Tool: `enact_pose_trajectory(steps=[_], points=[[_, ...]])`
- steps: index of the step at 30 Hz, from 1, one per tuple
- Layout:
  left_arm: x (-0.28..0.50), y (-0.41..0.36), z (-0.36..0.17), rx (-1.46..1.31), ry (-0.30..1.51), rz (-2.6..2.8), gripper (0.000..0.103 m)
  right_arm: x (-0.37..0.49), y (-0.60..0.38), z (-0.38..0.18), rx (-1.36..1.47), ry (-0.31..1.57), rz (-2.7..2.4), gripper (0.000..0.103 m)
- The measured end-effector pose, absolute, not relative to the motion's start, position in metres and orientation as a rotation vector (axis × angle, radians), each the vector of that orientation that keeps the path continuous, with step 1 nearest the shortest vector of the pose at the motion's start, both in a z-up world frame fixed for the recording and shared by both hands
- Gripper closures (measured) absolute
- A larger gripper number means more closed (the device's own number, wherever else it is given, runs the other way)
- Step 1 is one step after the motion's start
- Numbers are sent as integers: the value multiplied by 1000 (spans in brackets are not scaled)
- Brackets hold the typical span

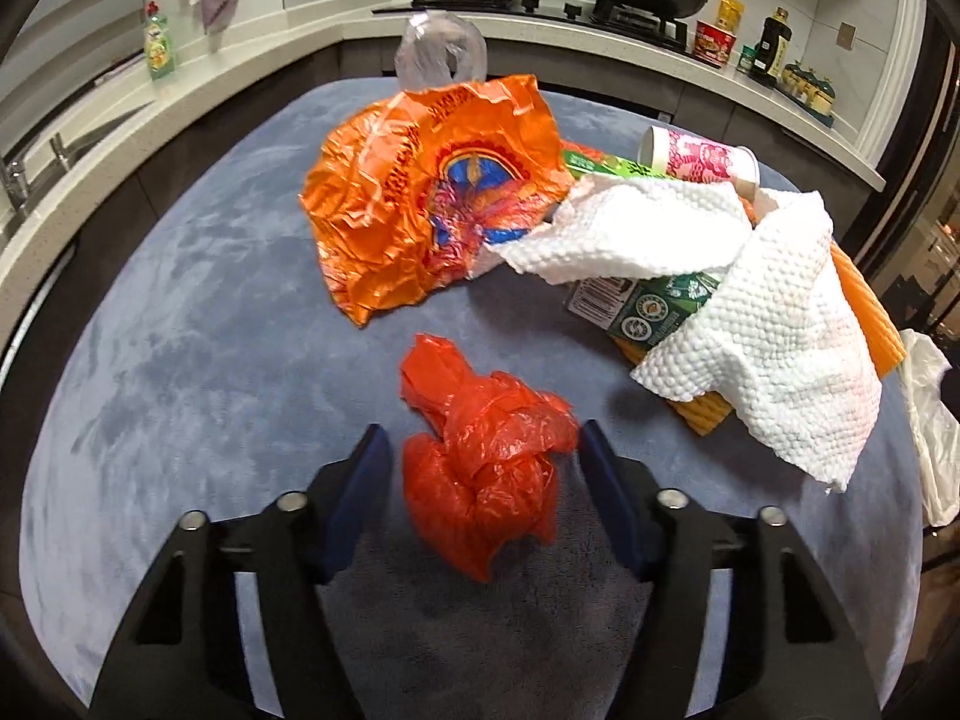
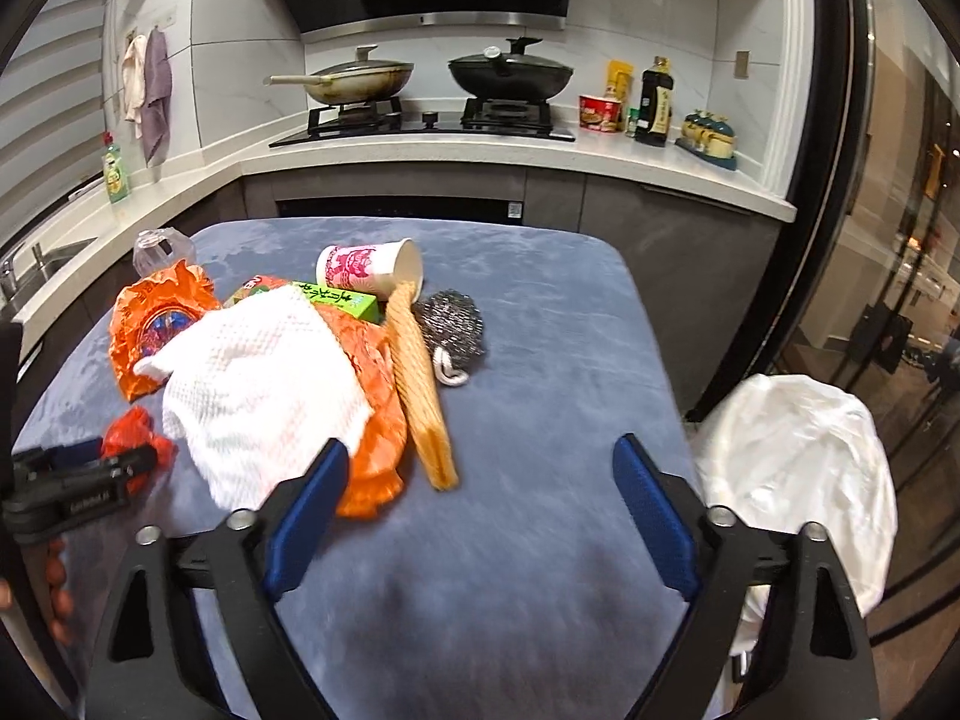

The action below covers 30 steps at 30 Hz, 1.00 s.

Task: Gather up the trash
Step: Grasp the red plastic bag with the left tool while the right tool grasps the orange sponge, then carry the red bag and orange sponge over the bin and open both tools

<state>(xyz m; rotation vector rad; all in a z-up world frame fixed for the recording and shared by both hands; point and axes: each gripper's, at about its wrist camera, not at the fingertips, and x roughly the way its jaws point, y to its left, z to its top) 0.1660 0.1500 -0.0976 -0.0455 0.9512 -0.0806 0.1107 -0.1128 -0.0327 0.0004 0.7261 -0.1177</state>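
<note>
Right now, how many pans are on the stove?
2: a pale pan on the left burner, a black pan on the right burner. None appears hidden.

- Crumpled red plastic bag [image 1: 480, 474]: thin, glossy film.
- White paper towel [image 1: 762, 348]: embossed, matt.
- Blue-grey bench cover [image 1: 198, 360]: soft, napped cloth.
- Steel-wool scourer [image 2: 453, 318]: shiny metal.

The room light is soft and even. Both pictures bend round at the dark edges. The right view looks a little blurry low down.
</note>
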Motion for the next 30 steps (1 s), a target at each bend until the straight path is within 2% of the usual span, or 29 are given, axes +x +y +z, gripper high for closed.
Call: enact_pose_trajectory(steps=[2, 6, 11, 13, 15, 22, 30], points=[[166, 150, -99, -55, 954, -99, 59, 123, -111, -37, 5, 735, -107, 34], [163, 148, -97, -58, 947, -132, 67, 142, -108, -48, 13, 763, -90, 49], [160, 140, -90, -59, 934, -161, 69, 157, -108, -64, 29, 802, -71, 69], [158, 137, -86, -53, 926, -169, 69, 160, -110, -70, 46, 819, -60, 85], [155, 134, -83, -49, 916, -173, 70, 162, -112, -74, 61, 832, -51, 93], [137, 128, -62, -51, 881, -179, 70, 146, -115, -49, 64, 769, -36, 94], [105, 106, -18, -48, 801, -242, 71, 103, -134, 16, 79, 616, -67, 94]])
